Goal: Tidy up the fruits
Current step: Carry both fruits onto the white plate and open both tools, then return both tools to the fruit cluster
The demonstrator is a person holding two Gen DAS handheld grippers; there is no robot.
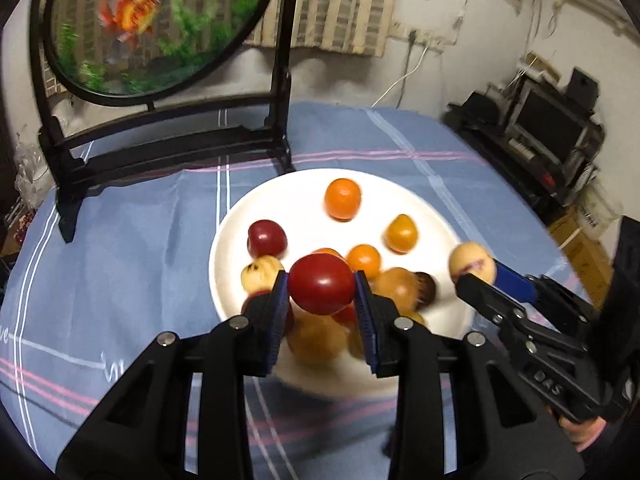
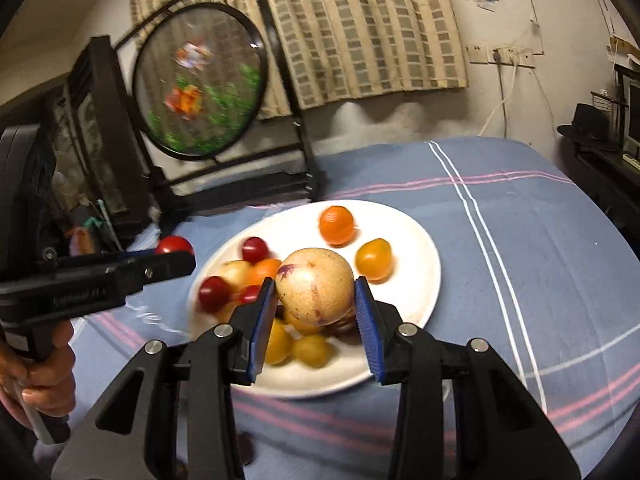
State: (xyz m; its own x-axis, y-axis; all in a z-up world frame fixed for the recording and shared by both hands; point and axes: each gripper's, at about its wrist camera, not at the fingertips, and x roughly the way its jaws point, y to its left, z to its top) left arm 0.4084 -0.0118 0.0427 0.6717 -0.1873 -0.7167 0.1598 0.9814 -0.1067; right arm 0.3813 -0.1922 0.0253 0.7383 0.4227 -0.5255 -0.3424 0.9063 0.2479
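- Nearest the left wrist camera, the left gripper (image 1: 321, 294), black with blue ribbed pads (image 1: 280, 304), is clenched on a glossy round red tomato (image 1: 321, 289); the fruit sits squarely between the two pads, touching both, held above the near part of the plate.
- Nearest the right wrist camera, the right gripper (image 2: 316, 300) grasps a pale tan egg-shaped fruit with purple streaks (image 2: 315, 286), which sits between its blue pads (image 2: 365, 312) at the fingertips, also above the plate.
- Below both lies a round white plate (image 1: 280, 208) on a blue cloth with white and pink stripes (image 1: 132, 240).
- On the plate: a round orange fruit (image 1: 342, 199) at the far side, a smaller yellow-orange pointed fruit (image 1: 401, 233) to its right, a dark red tomato (image 1: 266, 237) at the left, and a blurred cluster of yellow, orange and red fruits near the grippers.
- From the left wrist, the right gripper shows at the plate's right rim with its tan fruit.
- Far left on the cloth stands a round goldfish panel in a black wooden frame (image 1: 160, 24).
- Behind hangs a checked beige curtain (image 2: 360, 28).
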